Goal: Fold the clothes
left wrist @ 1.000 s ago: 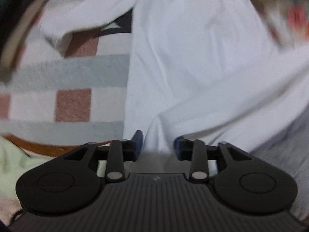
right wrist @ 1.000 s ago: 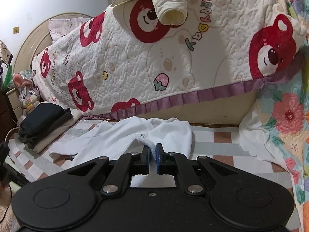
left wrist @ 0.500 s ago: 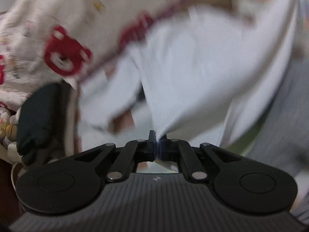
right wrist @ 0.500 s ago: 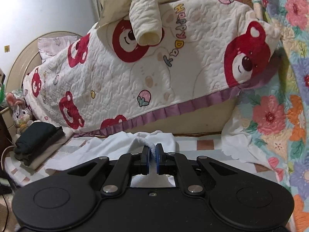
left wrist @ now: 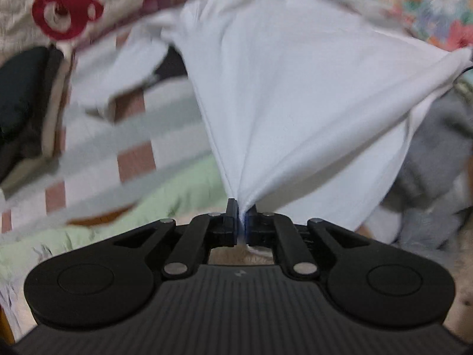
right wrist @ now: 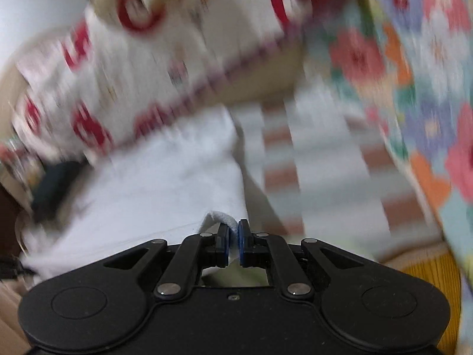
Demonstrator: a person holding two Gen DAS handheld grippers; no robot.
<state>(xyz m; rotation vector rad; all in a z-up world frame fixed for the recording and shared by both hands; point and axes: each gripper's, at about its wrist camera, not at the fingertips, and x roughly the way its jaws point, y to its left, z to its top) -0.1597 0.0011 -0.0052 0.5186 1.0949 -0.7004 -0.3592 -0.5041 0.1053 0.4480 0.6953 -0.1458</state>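
Note:
A white garment (left wrist: 289, 94) is stretched taut above the checked bed sheet (left wrist: 97, 139) in the left wrist view, fanning out from my left gripper (left wrist: 241, 217), which is shut on a pinched fold of it. One sleeve (left wrist: 118, 68) trails to the left. In the right wrist view the same white garment (right wrist: 165, 177) lies ahead and to the left, and my right gripper (right wrist: 234, 238) is shut on its thick hem. Both views are blurred by motion.
A bear-print quilt (right wrist: 165, 47) is heaped at the back. A floral blanket (right wrist: 419, 68) hangs at the right. Dark folded clothes (left wrist: 20, 94) sit at the left. A pale green cloth (left wrist: 124, 207) and a grey cloth (left wrist: 437, 162) lie near me.
My left gripper went from open to shut on the white garment and lifted it, pulling it taut. The right gripper stayed shut on the hem and swung, blurring its view.

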